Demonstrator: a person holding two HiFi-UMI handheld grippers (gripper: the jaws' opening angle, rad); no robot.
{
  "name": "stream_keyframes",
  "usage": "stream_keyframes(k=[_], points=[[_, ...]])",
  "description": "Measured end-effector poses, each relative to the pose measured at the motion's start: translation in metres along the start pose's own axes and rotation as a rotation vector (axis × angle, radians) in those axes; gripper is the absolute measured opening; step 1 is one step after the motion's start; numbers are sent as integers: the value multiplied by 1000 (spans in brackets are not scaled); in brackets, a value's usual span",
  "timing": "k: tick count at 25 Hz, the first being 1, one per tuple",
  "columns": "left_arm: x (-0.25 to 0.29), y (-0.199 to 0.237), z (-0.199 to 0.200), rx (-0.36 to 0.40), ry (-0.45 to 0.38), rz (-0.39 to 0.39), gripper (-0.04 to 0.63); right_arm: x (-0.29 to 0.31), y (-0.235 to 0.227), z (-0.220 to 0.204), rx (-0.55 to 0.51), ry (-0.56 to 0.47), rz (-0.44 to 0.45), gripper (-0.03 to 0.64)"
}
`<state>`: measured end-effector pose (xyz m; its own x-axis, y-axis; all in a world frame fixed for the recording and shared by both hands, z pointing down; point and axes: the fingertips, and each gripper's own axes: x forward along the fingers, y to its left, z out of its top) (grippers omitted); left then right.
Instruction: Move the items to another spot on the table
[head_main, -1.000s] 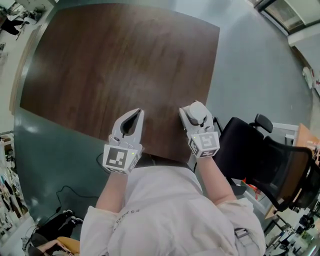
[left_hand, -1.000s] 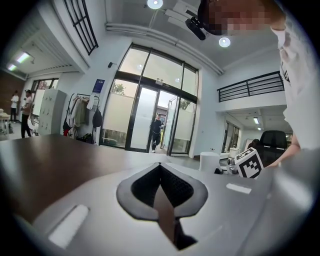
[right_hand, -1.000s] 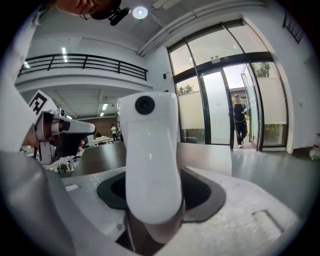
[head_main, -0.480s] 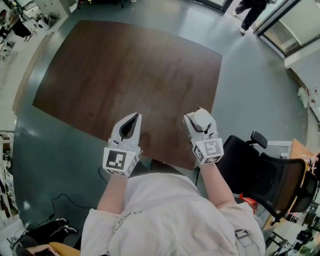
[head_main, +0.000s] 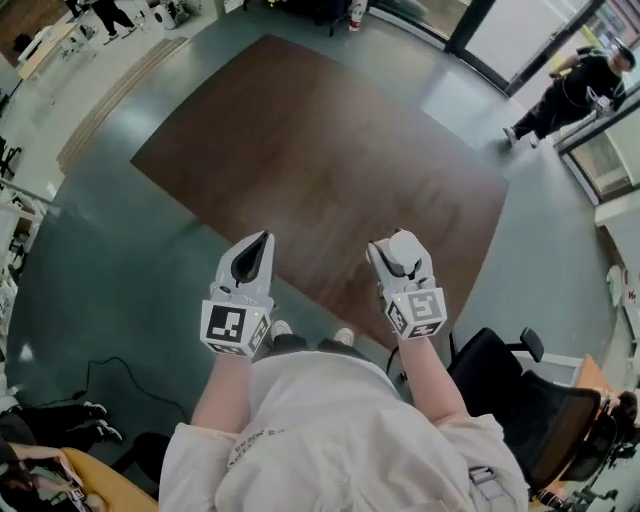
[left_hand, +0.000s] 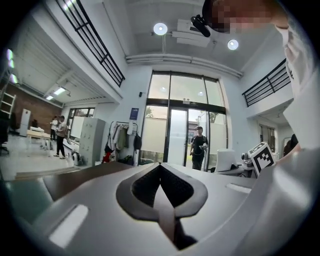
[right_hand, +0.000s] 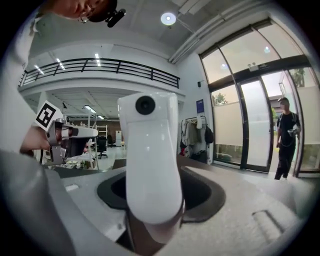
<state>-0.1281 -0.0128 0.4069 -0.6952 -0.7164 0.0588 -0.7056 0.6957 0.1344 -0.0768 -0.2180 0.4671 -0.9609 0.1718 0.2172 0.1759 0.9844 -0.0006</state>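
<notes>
Brown wood grain covered the worktop (head_main: 330, 170) in the head view, with grey floor all round it. The left claw (head_main: 258, 242) hung at the worktop's near edge, its jaws drawn together to a point. The right claw (head_main: 400, 250) was over the worktop's near corner, clamped on a white rounded item (head_main: 404, 243) that was lifted off the surface. A black chair (head_main: 520, 400) stood off the worktop's right side.

In the left gripper view, the left claw (left_hand: 160, 170) had its jaws meeting along one seam with nothing between them. A strip of the worktop (left_hand: 75, 180) showed behind it. Beyond the worktop a person (left_hand: 199, 147) stood by glass doors.

In the right gripper view, the right claw (right_hand: 152, 215) gripped the white item (right_hand: 150, 160), which stood upright between the jaws. A dark round dot (right_hand: 145, 105) sat near its top.
</notes>
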Motion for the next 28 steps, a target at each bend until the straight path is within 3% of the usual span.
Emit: stream_keyframes(k=[8,18,23,28], points=[[-98,133,14,-7,-54,247,17,94,123,23,-51,-16,201,235],[-201,245,9,-43,-71,538,17,195,266,33,-95,11,485,235],[-216,293,2,-50,-69,603,17,249,312,33,-113,20,559,235],[-209,354,5,-48,-58,612,17,312,339,34,-104,30,559,235]])
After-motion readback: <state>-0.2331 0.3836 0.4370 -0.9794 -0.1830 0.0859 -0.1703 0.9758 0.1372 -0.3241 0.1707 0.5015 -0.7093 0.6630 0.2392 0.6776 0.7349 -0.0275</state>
